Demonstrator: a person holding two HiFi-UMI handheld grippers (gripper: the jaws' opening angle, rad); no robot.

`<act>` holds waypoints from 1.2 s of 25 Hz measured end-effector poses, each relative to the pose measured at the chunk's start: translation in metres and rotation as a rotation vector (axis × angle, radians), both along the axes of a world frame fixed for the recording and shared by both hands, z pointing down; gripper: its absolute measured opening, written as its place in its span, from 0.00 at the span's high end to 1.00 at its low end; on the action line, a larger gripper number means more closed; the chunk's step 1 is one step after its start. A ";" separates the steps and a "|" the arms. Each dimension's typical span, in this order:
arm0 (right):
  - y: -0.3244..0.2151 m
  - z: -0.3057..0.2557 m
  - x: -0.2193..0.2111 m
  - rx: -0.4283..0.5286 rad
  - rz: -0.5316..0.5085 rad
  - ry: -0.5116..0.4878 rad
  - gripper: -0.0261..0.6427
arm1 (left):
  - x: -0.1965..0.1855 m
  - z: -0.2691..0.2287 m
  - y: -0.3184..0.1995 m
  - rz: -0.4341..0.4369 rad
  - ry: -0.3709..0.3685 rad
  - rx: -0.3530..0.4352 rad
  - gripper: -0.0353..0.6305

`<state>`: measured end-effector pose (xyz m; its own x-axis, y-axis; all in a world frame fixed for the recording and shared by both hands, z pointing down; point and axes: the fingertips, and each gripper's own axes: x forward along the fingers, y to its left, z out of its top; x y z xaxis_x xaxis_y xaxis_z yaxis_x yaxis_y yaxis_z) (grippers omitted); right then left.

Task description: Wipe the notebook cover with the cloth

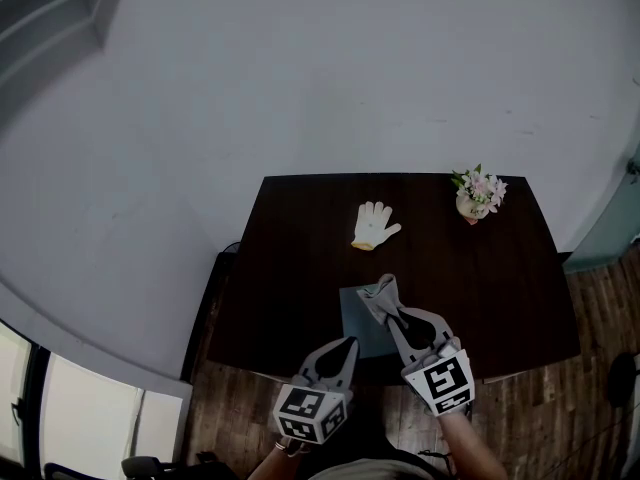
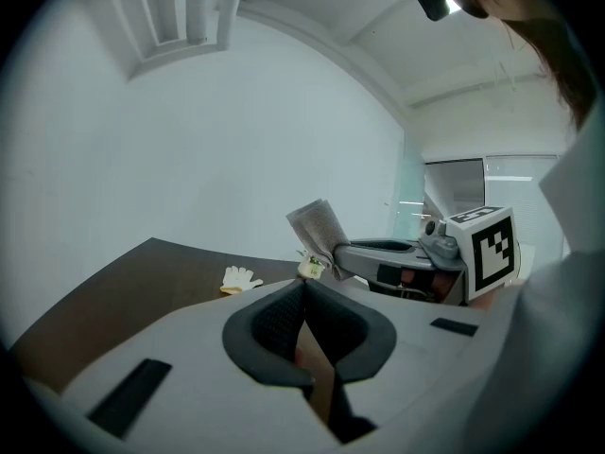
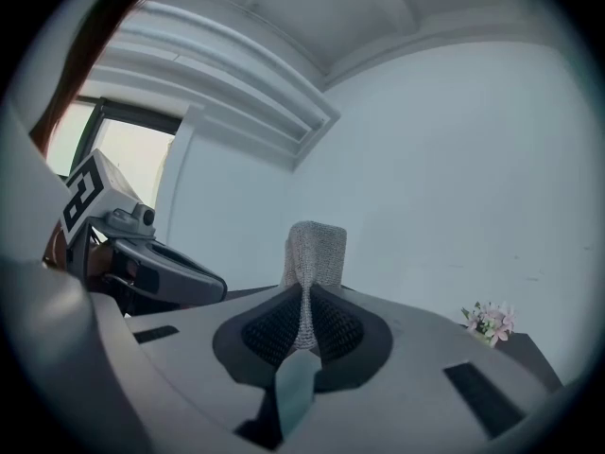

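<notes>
Grey cloth (image 1: pixel 382 296) is pinched in the right gripper (image 1: pixel 396 313), just over the notebook (image 1: pixel 350 313) at the table's (image 1: pixel 290 238) near edge. The left gripper (image 1: pixel 349 345) is pressed together, empty. I'd lower flat and wipe evenly.

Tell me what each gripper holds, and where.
Right gripper pinches the cloth near one end, the rest standing free above the jaws. Left gripper is shut on nothing.

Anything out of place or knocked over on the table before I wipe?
Nothing is spilled or damaged. The one stray item is a single white glove lying loose on the table beyond the notebook. The flower pot stands upright; the cloth sits pinched in the right gripper.
</notes>
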<state>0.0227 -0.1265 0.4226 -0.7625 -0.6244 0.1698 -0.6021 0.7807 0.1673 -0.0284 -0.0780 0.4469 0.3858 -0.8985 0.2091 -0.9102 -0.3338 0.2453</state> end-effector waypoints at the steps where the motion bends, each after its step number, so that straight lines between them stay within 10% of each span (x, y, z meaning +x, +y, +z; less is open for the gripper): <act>1: -0.004 0.004 -0.005 -0.002 -0.004 0.017 0.91 | -0.004 0.004 -0.004 0.004 0.001 -0.007 0.93; 30: -0.104 0.162 -0.122 -0.053 -0.269 0.549 0.91 | -0.061 0.160 -0.076 0.190 -0.055 -0.336 0.93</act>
<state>-0.0996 -0.2307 0.5844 -0.6844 -0.4022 0.6082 -0.2192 0.9090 0.3544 -0.0891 -0.1545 0.6071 0.5183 -0.6903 0.5048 -0.8550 -0.4067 0.3218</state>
